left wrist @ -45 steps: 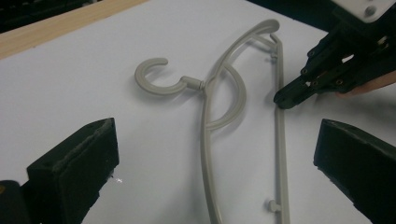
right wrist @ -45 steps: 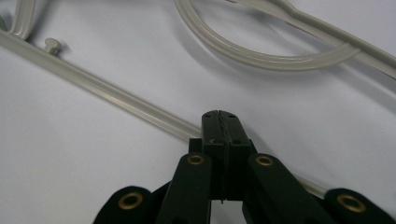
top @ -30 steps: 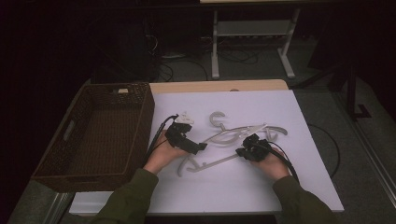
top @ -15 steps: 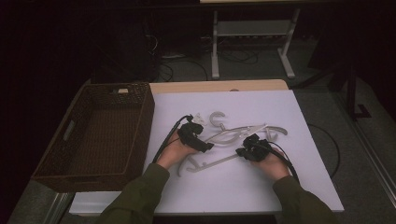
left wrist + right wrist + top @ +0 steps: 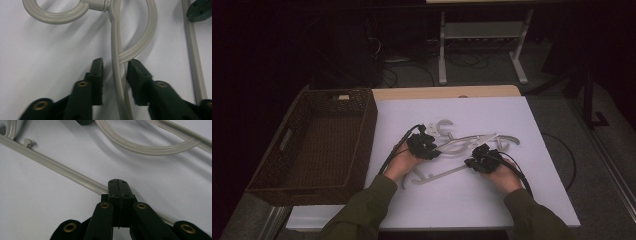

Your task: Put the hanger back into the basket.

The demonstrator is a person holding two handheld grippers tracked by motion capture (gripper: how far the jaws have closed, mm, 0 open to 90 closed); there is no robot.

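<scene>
Several white plastic hangers [image 5: 462, 145] lie tangled in the middle of the white table [image 5: 522, 205]. My left gripper [image 5: 423, 145] sits at the pile's left end. In the left gripper view its jaws [image 5: 115, 62] straddle a thin hanger arm [image 5: 117, 85] just below a round hook [image 5: 57, 18]. They have just been closing; the right pad is close against the arm, while a small gap remains on the left. My right gripper [image 5: 479, 161] rests at the pile's right side, its jaws [image 5: 118, 181] shut flat together over a straight hanger bar [image 5: 57, 167] that passes beneath them.
A dark wicker basket [image 5: 371, 125] stands along the table's left edge. A curved hanger piece [image 5: 150, 148] lies beyond the right gripper. A light wooden strip [image 5: 447, 92] runs along the table's far edge, with a metal stand [image 5: 482, 30] on the floor behind.
My left hand has slid right and forward into the hanger pile, and its jaws have narrowed around a hanger arm. The right hand has stayed put.
</scene>
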